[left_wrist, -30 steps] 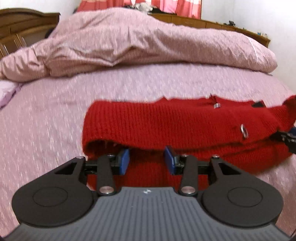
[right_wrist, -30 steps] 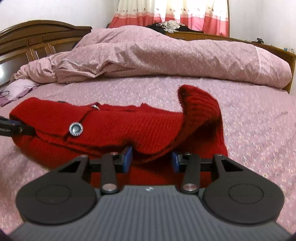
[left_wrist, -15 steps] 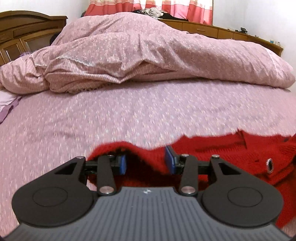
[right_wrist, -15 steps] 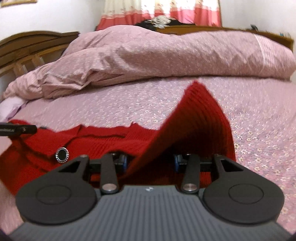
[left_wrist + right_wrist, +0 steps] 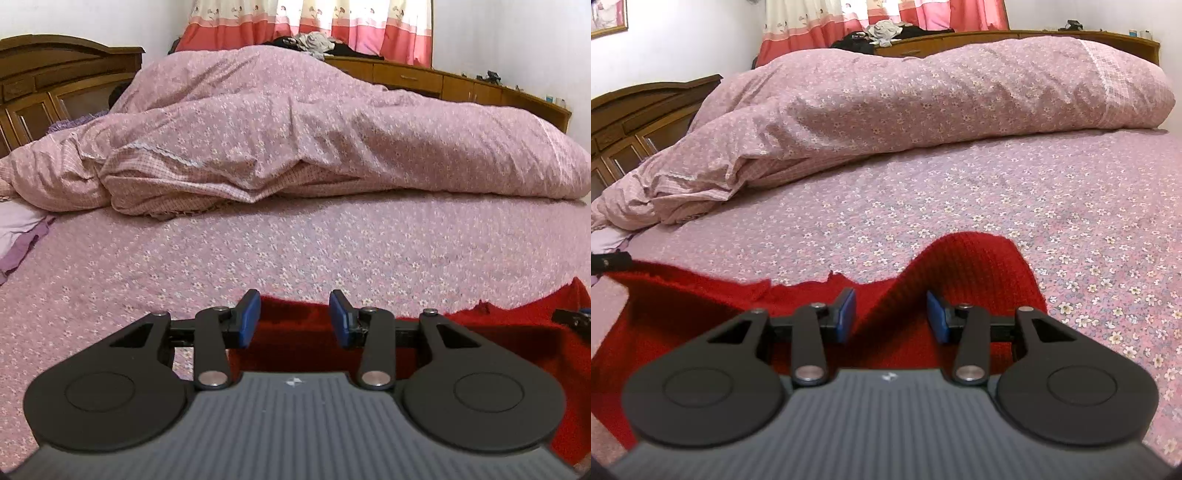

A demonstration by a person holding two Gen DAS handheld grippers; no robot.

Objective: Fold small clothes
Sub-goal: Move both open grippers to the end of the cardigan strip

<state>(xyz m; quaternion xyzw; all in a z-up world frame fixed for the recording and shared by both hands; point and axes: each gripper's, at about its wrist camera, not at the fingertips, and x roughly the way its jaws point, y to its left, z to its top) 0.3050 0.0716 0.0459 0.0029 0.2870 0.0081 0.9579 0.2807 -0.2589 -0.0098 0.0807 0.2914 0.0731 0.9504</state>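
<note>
A red knitted cardigan (image 5: 498, 332) lies low on the pink flowered bed sheet (image 5: 295, 251). In the left wrist view my left gripper (image 5: 294, 317) is shut on the cardigan's left edge, red knit filling the gap between the blue pads. My right gripper (image 5: 891, 317) is shut on the cardigan (image 5: 701, 302) at its right end, where a fold of knit rises in a peak above the fingers. Each view catches the other gripper's dark finger at its side edge. The garment's buttons are hidden.
A bunched pink duvet (image 5: 295, 140) lies across the far half of the bed. A wooden headboard (image 5: 55, 81) stands at the left, a low wooden cabinet (image 5: 461, 85) and red curtains behind. A purple cloth (image 5: 22, 236) lies at the left edge.
Both grippers have carried the cardigan's near edge forward over the rest of it. The buttons and the flat front have gone out of sight, and more bare sheet shows ahead.
</note>
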